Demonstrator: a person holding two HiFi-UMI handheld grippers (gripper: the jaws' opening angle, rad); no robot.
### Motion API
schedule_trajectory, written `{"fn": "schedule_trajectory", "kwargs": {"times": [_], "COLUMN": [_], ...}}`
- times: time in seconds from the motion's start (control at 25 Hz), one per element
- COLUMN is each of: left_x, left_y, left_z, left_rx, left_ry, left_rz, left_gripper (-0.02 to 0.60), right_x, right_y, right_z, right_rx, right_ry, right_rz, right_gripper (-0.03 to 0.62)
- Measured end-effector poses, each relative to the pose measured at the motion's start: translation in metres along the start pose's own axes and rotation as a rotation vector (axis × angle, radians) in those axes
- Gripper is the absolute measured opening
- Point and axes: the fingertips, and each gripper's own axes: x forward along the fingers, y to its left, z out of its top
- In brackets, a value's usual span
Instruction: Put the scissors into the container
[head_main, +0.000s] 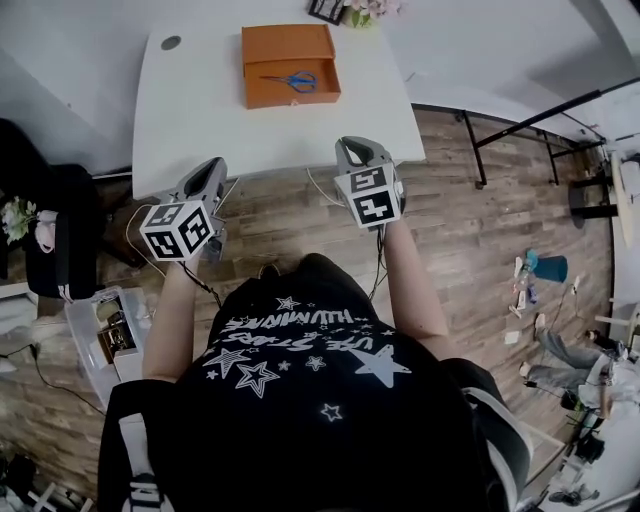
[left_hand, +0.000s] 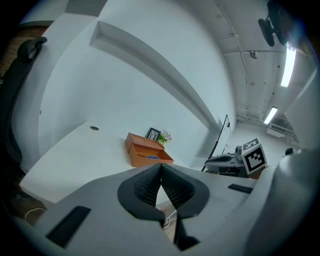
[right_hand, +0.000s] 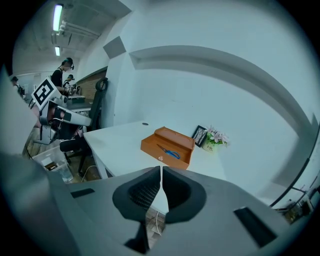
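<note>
Scissors lie flat on the floor of the orange container, blue handles toward 3 o'clock, blades toward 9 o'clock, wholly inside the walls. The container sits open-topped at the far end of the white bench, toward 12 o'clock from the person, with a small picture frame and a flower pot just beyond it at the bench's back edge. Left gripper: pads pressed together, nothing between them, only bench and floor visible past the tips. Right gripper: pads likewise meeting along a thin seam, empty. From the head view both hang over the wooden floor, short of the bench's near edge and well apart from the container, the left at about 7 o'clock from it and the right at about 5 o'clock. Judgement: the placing looks done, since the scissors rest in the container and neither gripper has hold of anything. What remains is only to hold off cleanly. Keep both grippers low and on the near side of the bench, and avoid any sweep toward 12 o'clock that could knock the container or tip the flower pot. If a check is wanted, the right gripper view gives the clearest line to the scissors, so no reach is needed. Nothing appears to hang over the container's rim.
</note>
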Motion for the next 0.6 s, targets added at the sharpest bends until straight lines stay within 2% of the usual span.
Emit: {"fn": "schedule_trajectory", "kwargs": {"times": [0.32, 0.6], "left_x": [0.002, -0.026], "left_y": [-0.025, -0.075], "left_z": [-0.011, -0.029], "left_rx": [0.008, 0.03], "left_ry": [0.009, -0.011], "left_rz": [0.018, 0.038], "left_gripper": [0.019, 0.02], "right_x": [-0.018, -0.075], "right_y": [-0.008, -0.006], "right_z": [-0.02, -0.052], "right_rx": [0.022, 0.045], "right_ry": [-0.014, -0.037], "right_rz": [0.022, 0.053], "right_gripper": [0.051, 0.051]}}
